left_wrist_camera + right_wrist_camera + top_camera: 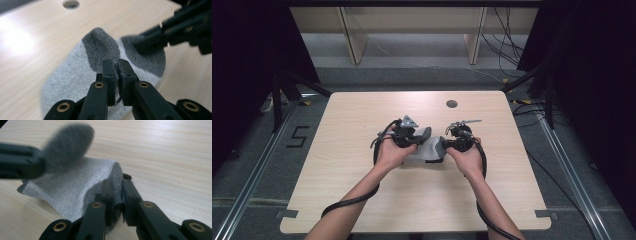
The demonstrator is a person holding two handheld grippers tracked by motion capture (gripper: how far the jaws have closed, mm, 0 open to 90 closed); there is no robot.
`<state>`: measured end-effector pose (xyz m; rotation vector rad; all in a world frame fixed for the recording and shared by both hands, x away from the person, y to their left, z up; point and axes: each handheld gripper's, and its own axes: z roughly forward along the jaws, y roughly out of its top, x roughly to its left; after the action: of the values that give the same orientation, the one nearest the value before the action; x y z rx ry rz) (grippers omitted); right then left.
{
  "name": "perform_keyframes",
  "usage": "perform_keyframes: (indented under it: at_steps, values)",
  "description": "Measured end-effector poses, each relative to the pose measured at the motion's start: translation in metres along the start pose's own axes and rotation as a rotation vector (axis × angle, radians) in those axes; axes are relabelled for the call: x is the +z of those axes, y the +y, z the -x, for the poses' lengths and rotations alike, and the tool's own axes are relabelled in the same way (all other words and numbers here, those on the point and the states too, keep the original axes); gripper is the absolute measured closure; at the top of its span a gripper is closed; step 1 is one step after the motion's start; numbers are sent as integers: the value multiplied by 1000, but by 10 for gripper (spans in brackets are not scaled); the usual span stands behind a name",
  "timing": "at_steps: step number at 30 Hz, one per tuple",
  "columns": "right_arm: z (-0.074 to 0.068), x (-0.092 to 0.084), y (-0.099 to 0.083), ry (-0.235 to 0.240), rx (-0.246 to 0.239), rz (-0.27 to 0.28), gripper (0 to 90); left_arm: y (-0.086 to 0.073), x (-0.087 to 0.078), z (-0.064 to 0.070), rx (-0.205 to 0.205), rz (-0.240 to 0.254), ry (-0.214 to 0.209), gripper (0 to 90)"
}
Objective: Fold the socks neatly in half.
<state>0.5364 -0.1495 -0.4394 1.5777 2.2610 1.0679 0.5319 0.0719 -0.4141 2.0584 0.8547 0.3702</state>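
1. Both forearms reach in over the counter (362, 200), the hands angled toward each other, left gripper (424, 134) and right gripper (441, 146) near each other.
2. One grey sock (427, 149) lies between them; each gripper is clamped on its fabric.
3. The left gripper view shows the dark heel patch at its jaws; the right gripper view shows the ribbed edge pinched.
4. Count: two grippers, one sock, one counter hole (451, 104) beyond them.

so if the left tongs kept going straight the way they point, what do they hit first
Probably the right tongs. The left tongs are already shut on the grey sock, and past its dark patch the other tongs cross just ahead to the right, though depth is hard to judge.
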Motion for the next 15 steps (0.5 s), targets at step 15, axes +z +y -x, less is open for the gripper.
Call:
perform_keyframes:
  at_steps: [15]
  values:
    - [-7, 19, 4, 0, -11, -11, 817, 7, -8, 2, 36, 74, 32, 843]
